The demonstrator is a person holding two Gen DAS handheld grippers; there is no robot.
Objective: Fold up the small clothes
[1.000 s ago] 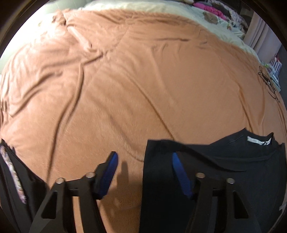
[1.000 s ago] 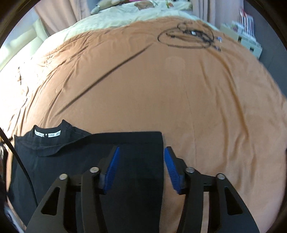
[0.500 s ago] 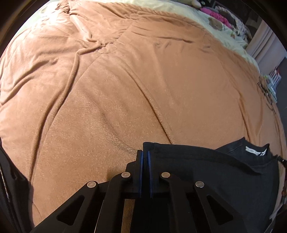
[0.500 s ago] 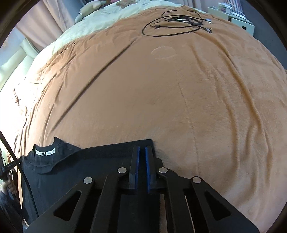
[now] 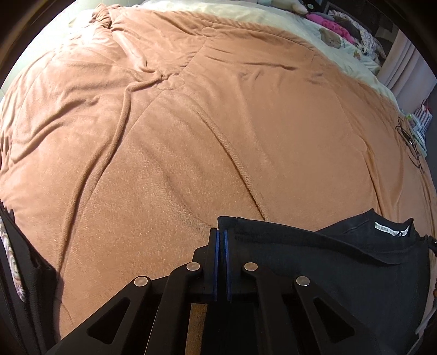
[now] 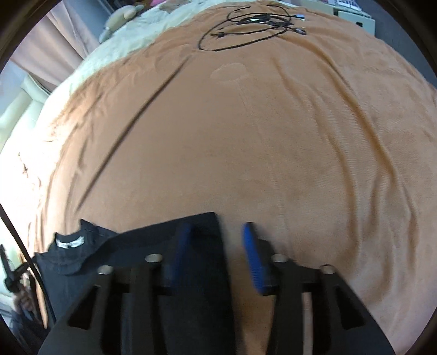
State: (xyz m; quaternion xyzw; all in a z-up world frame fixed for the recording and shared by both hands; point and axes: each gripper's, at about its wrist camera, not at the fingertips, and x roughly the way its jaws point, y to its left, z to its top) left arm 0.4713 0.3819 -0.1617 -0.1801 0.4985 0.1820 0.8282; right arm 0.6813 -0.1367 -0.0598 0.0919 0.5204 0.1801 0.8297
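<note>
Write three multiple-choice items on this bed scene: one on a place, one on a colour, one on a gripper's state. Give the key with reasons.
1. Where do the black cables lie?
A. on the far part of the brown blanket
B. on the garment
C. on the floor

2. What colour is the garment?
A. white
B. black
C. pink

3. How is the left gripper?
A. wide open
B. out of view
C. shut on the garment's corner

Key: 1 A, they coil far up the blanket; 2 B, black fabric with a white neck label; 3 C, its blue pads meet on the cloth's edge.
</note>
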